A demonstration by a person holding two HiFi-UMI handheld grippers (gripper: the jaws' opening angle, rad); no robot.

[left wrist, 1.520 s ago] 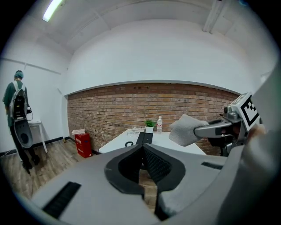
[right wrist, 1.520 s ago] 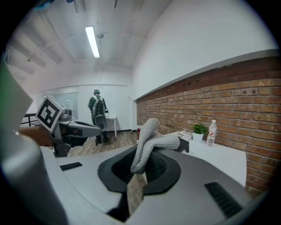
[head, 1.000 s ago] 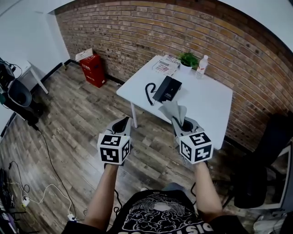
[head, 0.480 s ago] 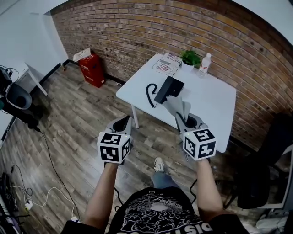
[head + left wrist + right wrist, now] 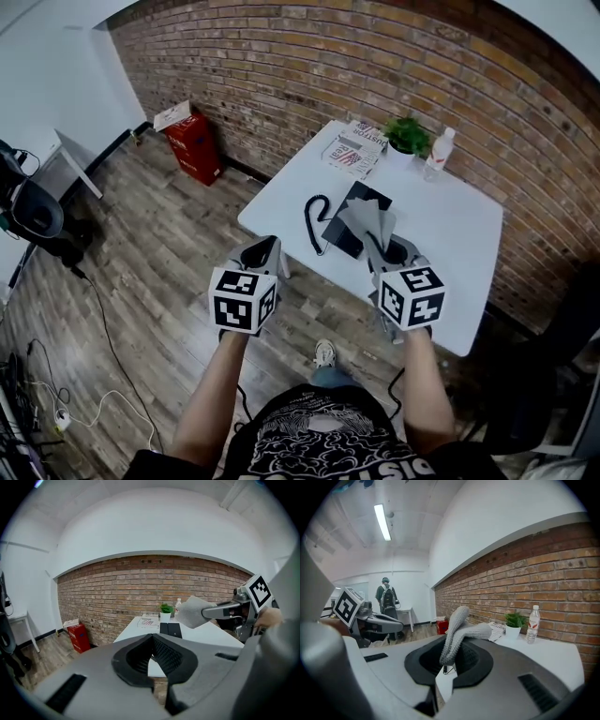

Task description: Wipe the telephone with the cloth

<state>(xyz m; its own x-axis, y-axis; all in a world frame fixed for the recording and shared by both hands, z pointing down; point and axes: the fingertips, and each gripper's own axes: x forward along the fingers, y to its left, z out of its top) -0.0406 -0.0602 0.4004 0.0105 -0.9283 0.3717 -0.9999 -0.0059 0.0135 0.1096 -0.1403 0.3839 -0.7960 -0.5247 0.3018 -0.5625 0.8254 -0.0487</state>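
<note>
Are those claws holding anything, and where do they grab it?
Right claw pinches the grey cloth by one bunched end; left claw holds nothing.

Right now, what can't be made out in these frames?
telephone, head view: the cloth held in the right tongs covers its middle, so the keypad is unseen.
telephone, right gripper view: its body is hidden behind the cloth and the tongs.
booklet print and bottle label: too small to read in every view.
</note>
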